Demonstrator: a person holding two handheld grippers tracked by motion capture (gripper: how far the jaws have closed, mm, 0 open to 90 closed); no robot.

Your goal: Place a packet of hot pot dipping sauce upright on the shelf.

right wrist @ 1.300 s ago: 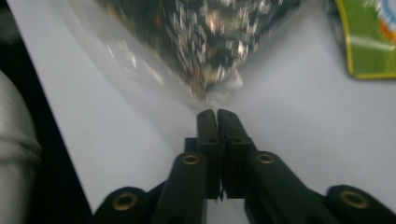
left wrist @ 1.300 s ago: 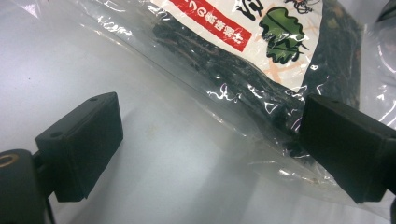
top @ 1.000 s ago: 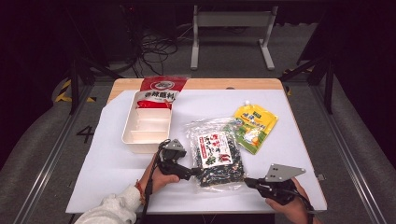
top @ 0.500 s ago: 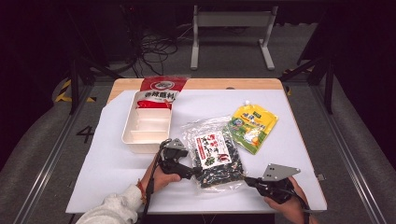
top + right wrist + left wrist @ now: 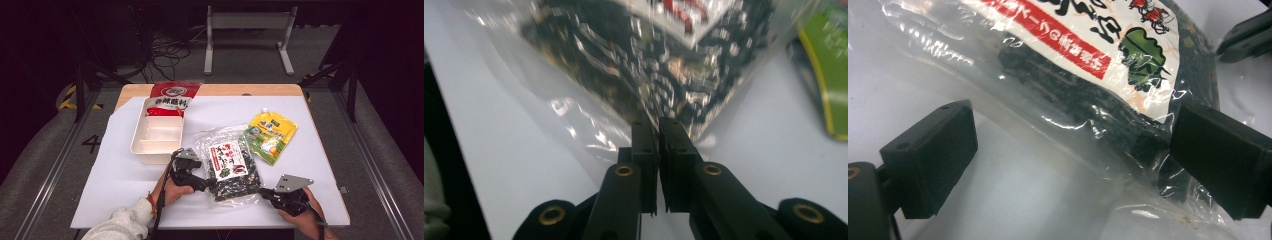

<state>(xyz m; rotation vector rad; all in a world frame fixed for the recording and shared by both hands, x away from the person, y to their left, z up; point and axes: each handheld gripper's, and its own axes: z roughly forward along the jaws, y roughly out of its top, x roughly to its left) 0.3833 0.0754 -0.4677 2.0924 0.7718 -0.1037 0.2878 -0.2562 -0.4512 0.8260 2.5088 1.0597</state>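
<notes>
A clear bag of dark dried seaweed [image 5: 231,165] with a white and red label lies flat at the middle of the white mat. My left gripper [image 5: 201,183] is at the bag's left edge. In the left gripper view it [image 5: 1073,150] stands wide open, with the bag's [image 5: 1088,75] crinkled edge between the two jaws. My right gripper [image 5: 265,192] is at the bag's near right corner. In the right gripper view it [image 5: 658,131] is shut, and the clear corner of the bag [image 5: 639,60] runs into the jaw tips.
A white divided tray [image 5: 142,145] stands at the back left, with a red packet [image 5: 174,92] lying behind it. A yellow and green pouch [image 5: 270,135] lies right of the bag. The mat's front edge [image 5: 215,224] runs just below both hands.
My right gripper has shifted a little to the left, up to the bag's corner. The left hand and the bag have hardly moved.
</notes>
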